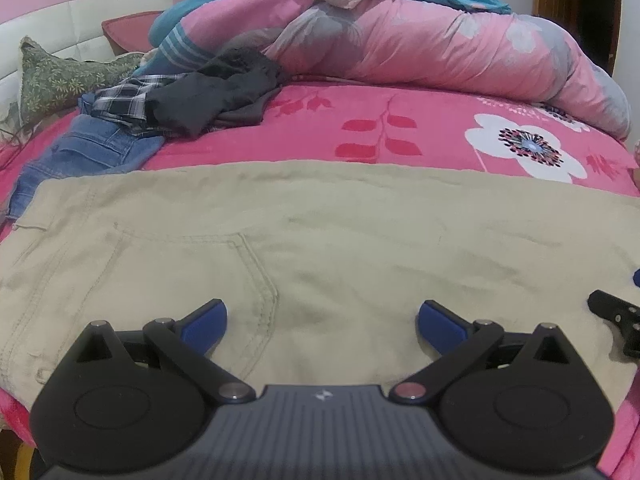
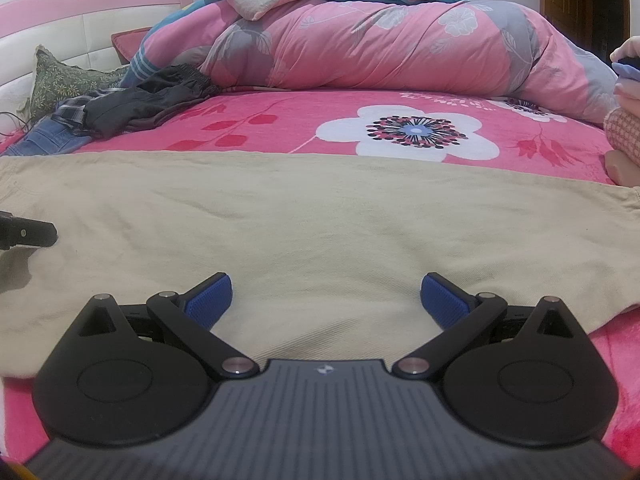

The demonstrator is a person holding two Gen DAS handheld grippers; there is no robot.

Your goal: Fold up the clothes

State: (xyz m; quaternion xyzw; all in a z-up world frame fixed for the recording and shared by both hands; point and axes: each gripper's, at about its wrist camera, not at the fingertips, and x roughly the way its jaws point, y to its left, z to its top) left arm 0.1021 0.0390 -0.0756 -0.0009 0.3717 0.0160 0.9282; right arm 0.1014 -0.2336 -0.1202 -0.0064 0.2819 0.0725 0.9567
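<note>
Beige cotton trousers (image 1: 320,232) lie flat across pink floral bedsheet (image 1: 400,128), near edge. Left gripper (image 1: 322,322) and right gripper (image 2: 326,298) both spread wide, empty, above the cloth. Risk: pinching only the top layer, so the fold drags crooked.

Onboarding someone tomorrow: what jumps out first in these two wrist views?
Khaki trousers lie spread flat across the near edge of the bed, with the left gripper and right gripper both open just above them. Behind, the hot-pink bedspread shows a big white flower, and a pink floral duvet is heaped at the back. Unfolded jeans and dark clothes pile up far left.
</note>
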